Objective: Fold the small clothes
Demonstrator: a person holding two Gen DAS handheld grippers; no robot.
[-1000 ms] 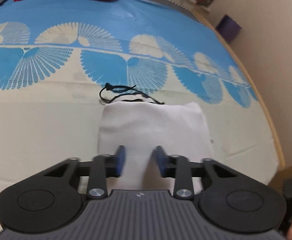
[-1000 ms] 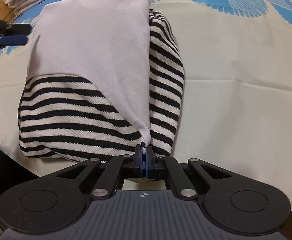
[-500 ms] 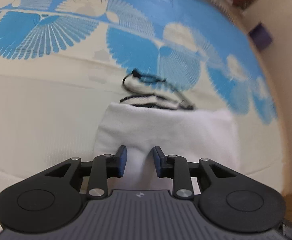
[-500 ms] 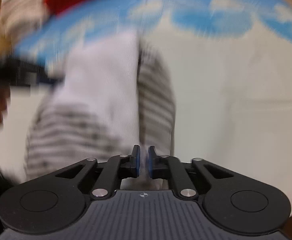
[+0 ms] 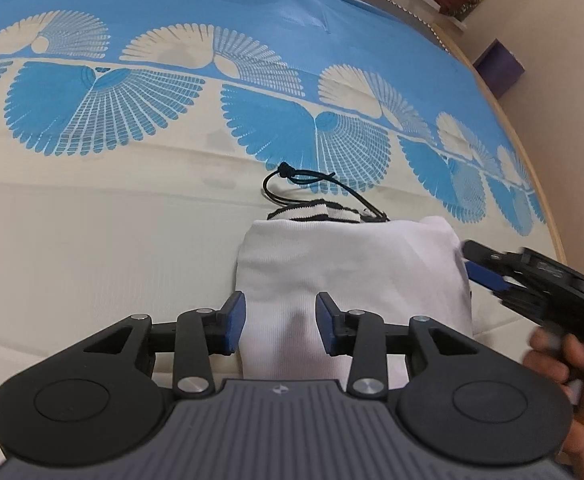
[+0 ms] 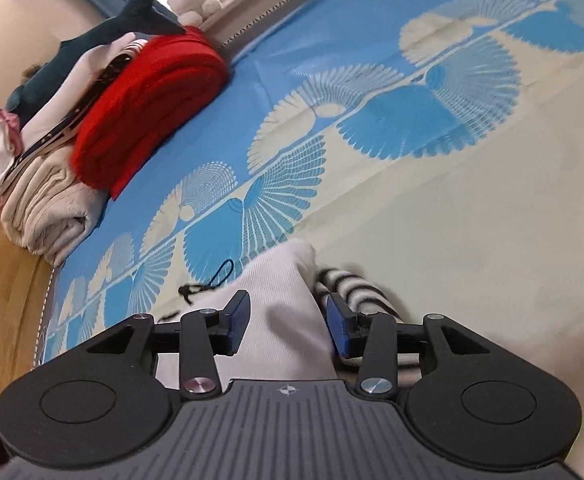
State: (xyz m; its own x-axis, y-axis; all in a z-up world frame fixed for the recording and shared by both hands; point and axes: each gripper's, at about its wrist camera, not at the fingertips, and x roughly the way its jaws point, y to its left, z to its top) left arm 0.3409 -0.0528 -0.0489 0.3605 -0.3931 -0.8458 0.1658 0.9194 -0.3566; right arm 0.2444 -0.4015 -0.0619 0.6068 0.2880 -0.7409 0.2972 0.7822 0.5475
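White folded garment (image 5: pixel 352 268) lies on the bedsheet (image 5: pixel 91 240) in front of both grippers, striped waistband and black drawstring (image 5: pixel 312 184) at its far end; long axis can't be judged. Left gripper (image 5: pixel 279 322) jaws opening, pads clear of the cloth between them. Right gripper (image 6: pixel 289 322) also opening, astride the fabric, not pinching.
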